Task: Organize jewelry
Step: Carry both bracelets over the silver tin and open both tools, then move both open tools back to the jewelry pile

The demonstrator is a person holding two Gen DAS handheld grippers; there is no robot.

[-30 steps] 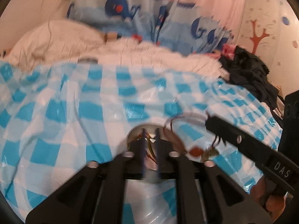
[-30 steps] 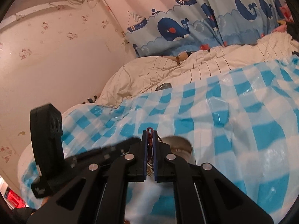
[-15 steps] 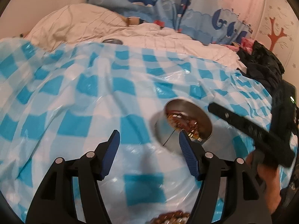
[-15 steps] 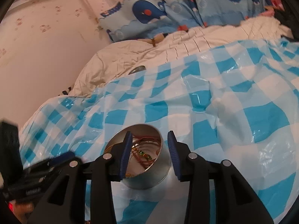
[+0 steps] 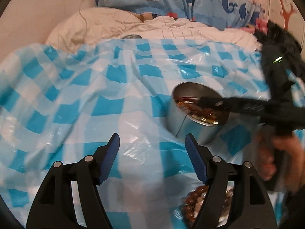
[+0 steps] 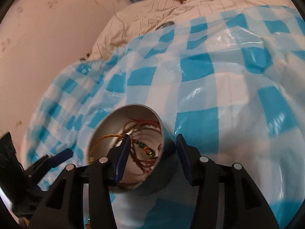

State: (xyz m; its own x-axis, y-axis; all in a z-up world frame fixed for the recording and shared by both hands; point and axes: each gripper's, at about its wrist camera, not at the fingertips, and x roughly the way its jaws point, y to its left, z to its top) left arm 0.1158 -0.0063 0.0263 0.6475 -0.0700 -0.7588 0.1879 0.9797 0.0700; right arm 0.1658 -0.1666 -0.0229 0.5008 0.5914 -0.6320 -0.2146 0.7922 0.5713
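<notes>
Metal tin [image 6: 167, 164] holds cords | right gripper [image 6: 152, 148] opening over it, nothing gripped | left gripper [image 5: 152, 148] opening, empty | next: bead bracelet [image 5: 202, 206]

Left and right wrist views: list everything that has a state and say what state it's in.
Metal tin: upright, lid off, corded bracelets inside.
Left gripper: jaws opening, nothing between them.
Right gripper: jaws opening, straddling the tin's rim, not pressing.
Beaded bracelet: lying on the checkered cloth, outside the tin.

One metal tin [image 5: 192, 127], one beaded bracelet [image 5: 198, 206], two grippers
</notes>
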